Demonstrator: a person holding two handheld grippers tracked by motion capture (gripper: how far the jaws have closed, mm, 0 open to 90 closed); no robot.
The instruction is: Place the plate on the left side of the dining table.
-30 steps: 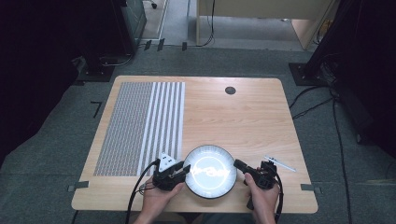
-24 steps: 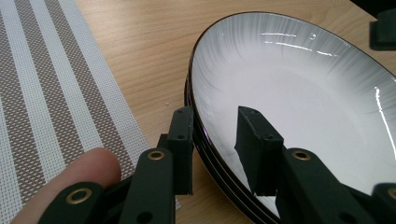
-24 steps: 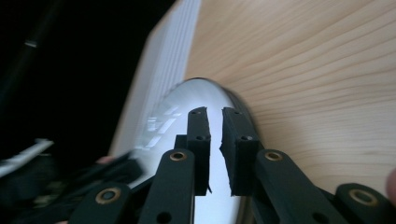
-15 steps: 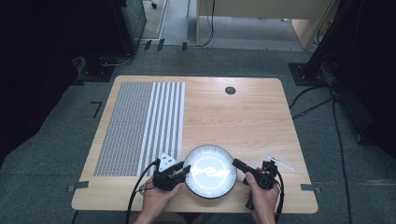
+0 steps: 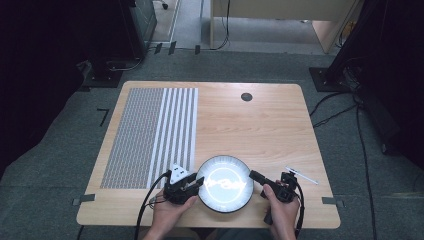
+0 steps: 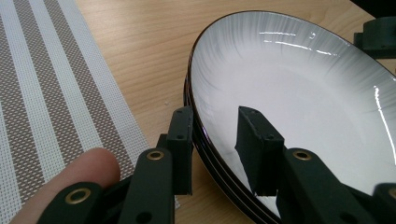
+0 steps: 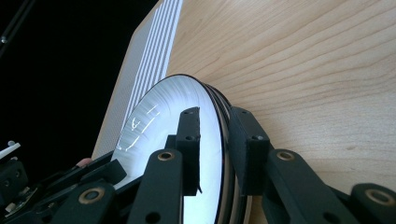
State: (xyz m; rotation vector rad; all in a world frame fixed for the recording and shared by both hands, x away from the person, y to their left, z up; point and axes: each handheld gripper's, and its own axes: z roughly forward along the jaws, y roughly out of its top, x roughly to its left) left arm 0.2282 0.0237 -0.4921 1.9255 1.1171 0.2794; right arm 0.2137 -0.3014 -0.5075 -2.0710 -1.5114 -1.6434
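A person is working 2 handheld grippers against a white plate [image 5: 224, 183] with a dark rim, which is sitting on the near edge of a wooden table [image 5: 260, 125], directly between the 2 tools.

The left gripper [image 5: 192, 184] is straddling the plate's left rim. In the left gripper view, 1 finger [image 6: 181, 144] is standing outside the rim, over the bare wood, while the other finger [image 6: 256, 149] is reaching in over the white inner face of the plate [image 6: 303, 107]. The jaws are standing narrow, with the rim between them; whether the pads are actually pressing on it cannot be told. The edge seen here is showing several dark lines, as of more than 1 plate stacked.

The right gripper [image 5: 256, 176] is meeting the opposite rim. In the right gripper view, 1 finger [image 7: 189, 149] is lying against the white face of the plate [image 7: 159, 112] and the other finger [image 7: 247, 154] is standing just behind the layered dark edge. Its jaws have just been opening and are sitting narrow, with the rim between them; a sliver of space is showing beside the pads.

A striped woven placemat [image 5: 150, 132] is lying just beyond the left gripper's outer finger. A thin white stick-like object [image 5: 301, 175] is resting on the wood just outside the right gripper. The person's hands are coming in from the near edge.
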